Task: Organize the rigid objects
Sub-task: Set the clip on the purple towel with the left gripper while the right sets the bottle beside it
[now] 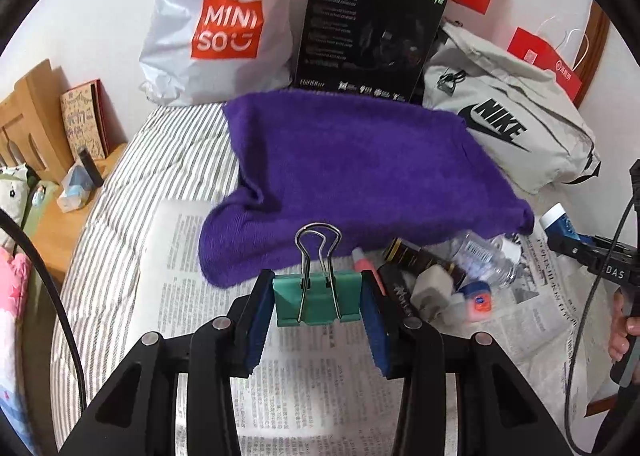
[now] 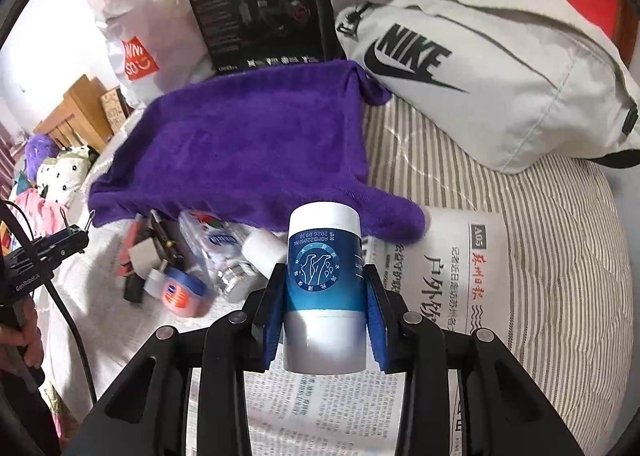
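Observation:
My left gripper [image 1: 318,298] is shut on a green binder clip [image 1: 318,300], held above the newspaper [image 1: 280,376], its wire handles pointing at the purple towel [image 1: 352,172]. My right gripper [image 2: 325,296] is shut on a blue and white tube [image 2: 325,288], held upright above the newspaper [image 2: 460,268]. A pile of small items lies at the towel's near edge: a clear bottle [image 1: 480,256], a dark tube [image 1: 420,256], a small blue and orange jar [image 1: 476,298] and a white plug [image 1: 430,290]. The pile also shows in the right wrist view [image 2: 188,256].
A grey Nike bag [image 2: 500,68], a black box [image 1: 368,28], a Miniso bag [image 1: 216,28] and red bags stand behind the towel on the striped bed [image 2: 560,256]. A wooden bedside shelf [image 1: 76,192] is at the left.

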The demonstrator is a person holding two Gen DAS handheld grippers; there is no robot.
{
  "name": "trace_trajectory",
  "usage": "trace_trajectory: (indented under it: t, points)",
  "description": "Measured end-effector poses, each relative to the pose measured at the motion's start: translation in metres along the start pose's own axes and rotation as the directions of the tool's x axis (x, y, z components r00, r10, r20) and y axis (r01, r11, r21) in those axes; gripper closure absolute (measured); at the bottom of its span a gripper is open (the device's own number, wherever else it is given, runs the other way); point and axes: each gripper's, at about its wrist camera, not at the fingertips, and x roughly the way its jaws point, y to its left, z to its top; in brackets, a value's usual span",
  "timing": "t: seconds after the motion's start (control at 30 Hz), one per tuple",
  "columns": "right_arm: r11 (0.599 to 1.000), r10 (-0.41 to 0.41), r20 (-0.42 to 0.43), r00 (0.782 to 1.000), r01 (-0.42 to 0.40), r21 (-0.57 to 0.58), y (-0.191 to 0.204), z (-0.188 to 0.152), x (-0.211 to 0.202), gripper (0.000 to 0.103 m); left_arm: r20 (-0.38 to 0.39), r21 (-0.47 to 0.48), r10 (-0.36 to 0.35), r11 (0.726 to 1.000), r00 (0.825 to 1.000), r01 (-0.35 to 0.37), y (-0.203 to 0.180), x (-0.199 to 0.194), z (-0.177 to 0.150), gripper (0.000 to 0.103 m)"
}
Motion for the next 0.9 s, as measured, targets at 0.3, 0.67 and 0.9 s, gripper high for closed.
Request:
trace_trajectory:
  t: [0.3,0.67,0.9]
  points:
    - [1.000,0.021,0.020,1.000,-0.021,-0.014,0.005,0.019,-0.003,0.066,0.032,0.037,-0.007,0.999,0.999,0.006,-0.014,-0.003,0.033,0.063]
    - [0.997,0.063,0.062,0.996,-0.060,-0.043,0.013,0.070,0.017,0.066,0.014,0.039,0.007,0.999,1.000,-0.008,-0.014,0.039,0.083,0.063]
    - [0.994,0.073,0.026,0.997,-0.071,-0.081,0.028,0.119,0.071,0.066,-0.011,0.005,-0.022,1.000,1.000,0.023,-0.007,0.086,0.110,0.063]
